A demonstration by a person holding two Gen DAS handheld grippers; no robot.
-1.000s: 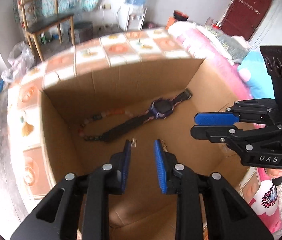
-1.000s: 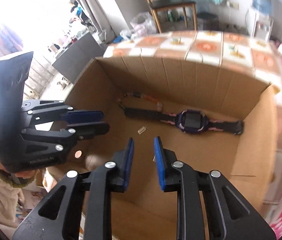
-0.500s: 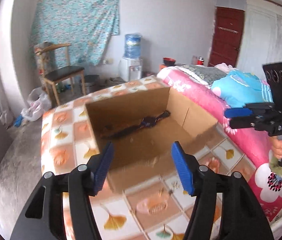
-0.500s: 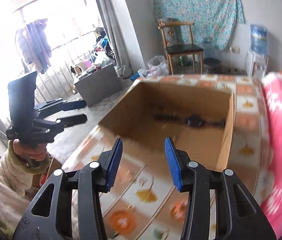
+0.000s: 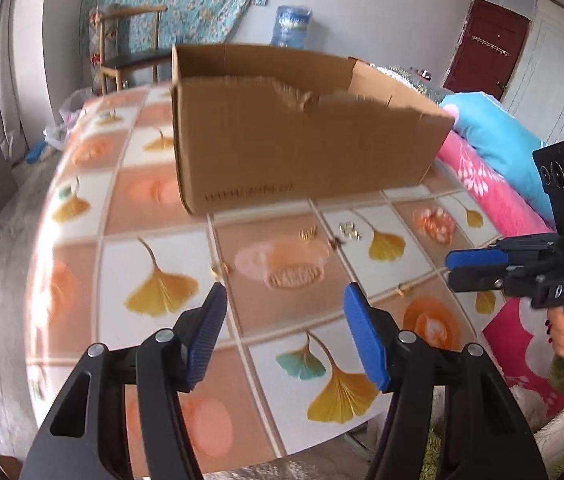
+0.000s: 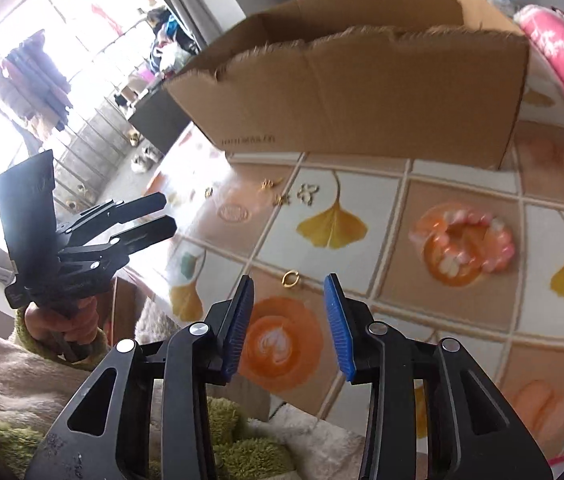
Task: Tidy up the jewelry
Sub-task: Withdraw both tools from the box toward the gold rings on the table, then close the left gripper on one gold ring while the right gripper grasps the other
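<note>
cardboard box (image 5: 306, 140) sitting upright, open-topped, on the table | pink bead bracelet (image 6: 464, 242) lying flat on an orange tile | gold ring (image 6: 290, 279) lying nearer the edge | small gold pieces (image 5: 349, 230) lying scattered before the box

1. We see a table (image 5: 94, 272) covered in a checked cloth with yellow leaf and orange prints.
2. A cardboard box (image 5: 294, 148) stands on it toward the far edge.
3. Small gold pieces (image 5: 349, 230) lie scattered on the cloth just before the box.
4. A gold ring (image 6: 291, 279) lies nearer the front edge.
5. A pink bead bracelet (image 6: 467, 240) lies toward the right edge.
</note>
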